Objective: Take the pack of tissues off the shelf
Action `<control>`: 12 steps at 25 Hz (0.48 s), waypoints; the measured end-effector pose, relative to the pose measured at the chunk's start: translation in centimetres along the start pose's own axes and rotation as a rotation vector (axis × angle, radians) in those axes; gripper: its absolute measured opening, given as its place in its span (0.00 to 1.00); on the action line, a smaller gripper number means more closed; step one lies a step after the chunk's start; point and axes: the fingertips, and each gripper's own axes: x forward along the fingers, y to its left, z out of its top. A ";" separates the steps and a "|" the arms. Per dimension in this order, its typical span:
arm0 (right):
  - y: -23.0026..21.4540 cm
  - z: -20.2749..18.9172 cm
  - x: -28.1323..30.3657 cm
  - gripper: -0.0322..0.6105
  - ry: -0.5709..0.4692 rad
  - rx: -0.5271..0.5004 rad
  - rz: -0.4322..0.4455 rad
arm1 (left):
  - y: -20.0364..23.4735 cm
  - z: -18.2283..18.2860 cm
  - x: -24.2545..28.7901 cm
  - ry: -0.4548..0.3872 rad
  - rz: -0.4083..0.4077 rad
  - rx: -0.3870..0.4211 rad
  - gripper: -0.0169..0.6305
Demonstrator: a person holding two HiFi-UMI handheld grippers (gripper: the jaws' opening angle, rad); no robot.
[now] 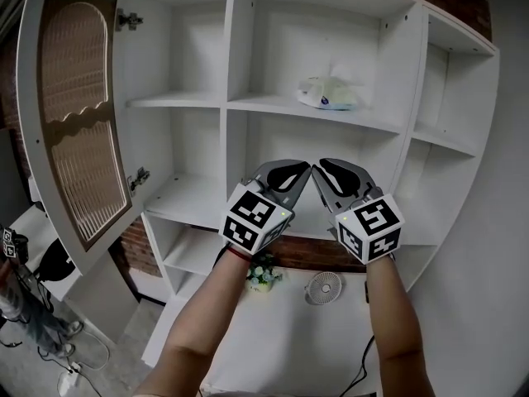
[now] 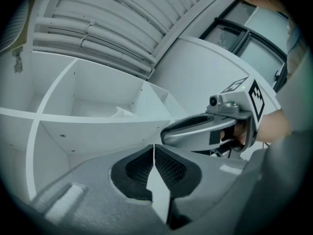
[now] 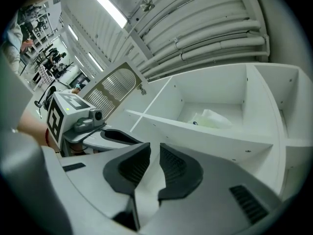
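tissues (image 1: 327,94) lie on the upper middle shelf (image 1: 273,104), untouched. below them, the left hand-held gripper (image 2: 154,150) is clenched on nothing; the right hand-held gripper (image 3: 153,155) is slightly released, a narrow gap between its jaws, empty.

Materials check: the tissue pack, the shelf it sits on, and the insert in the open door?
Pack of tissues: probably soft plastic film, crinkled and slightly glossy, with a white sheet sticking up.
Shelf: white painted or laminated board, smooth and matte with square edges; the core isn't visible.
Door insert: looks like woven cane or rattan, a tan lattice in a white frame; could be imitation.
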 end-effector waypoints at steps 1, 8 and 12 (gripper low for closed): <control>-0.2 -0.1 0.1 0.14 0.004 0.003 0.000 | 0.1 0.0 0.1 0.000 0.002 0.001 0.05; -1.7 0.5 0.6 0.15 0.001 0.008 -0.027 | 1.1 -0.2 0.4 0.012 0.016 0.007 0.05; -3.2 1.6 1.0 0.16 -0.007 -0.025 -0.066 | 1.6 0.3 0.2 -0.012 0.028 0.003 0.05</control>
